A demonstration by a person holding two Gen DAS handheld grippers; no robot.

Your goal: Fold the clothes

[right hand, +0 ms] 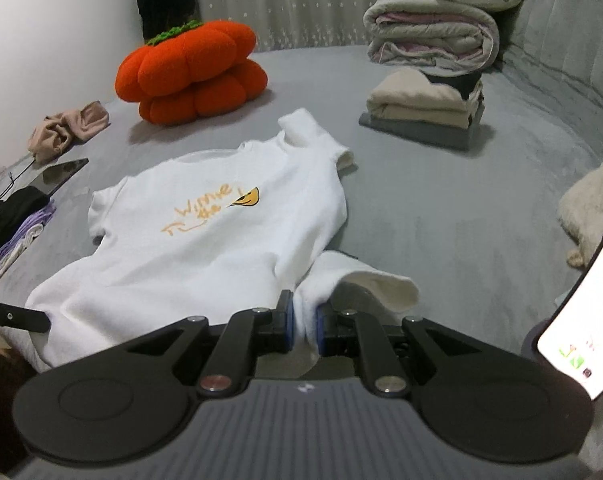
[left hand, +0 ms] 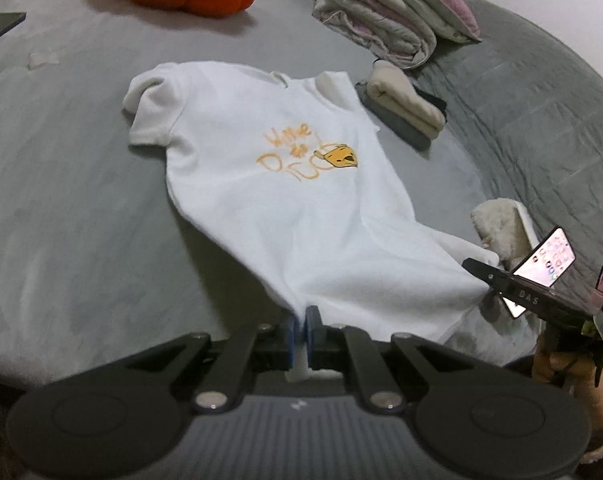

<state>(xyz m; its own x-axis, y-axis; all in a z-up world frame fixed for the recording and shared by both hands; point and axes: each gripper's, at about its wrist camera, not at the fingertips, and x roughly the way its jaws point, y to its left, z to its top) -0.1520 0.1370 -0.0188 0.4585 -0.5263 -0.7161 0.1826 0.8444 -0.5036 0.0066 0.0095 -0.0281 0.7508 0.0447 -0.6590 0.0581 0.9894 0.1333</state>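
A white T-shirt (left hand: 285,184) with an orange "Winnie the" print and a yellow bear face lies front up on the grey bed; it also shows in the right wrist view (right hand: 205,240). My left gripper (left hand: 305,330) is shut on the shirt's bottom hem at its left corner. My right gripper (right hand: 303,322) is shut on the hem at the right corner, where the cloth bunches and curls. The right gripper's body shows at the right edge of the left wrist view (left hand: 529,300). Both hold the hem slightly lifted.
An orange pumpkin cushion (right hand: 189,76) sits at the back. A stack of folded clothes (right hand: 425,108) and rolled quilts (right hand: 433,32) lie back right. A tablet (right hand: 57,176) and loose garments (right hand: 65,128) lie at left. A fluffy cream item (left hand: 501,228) lies at right.
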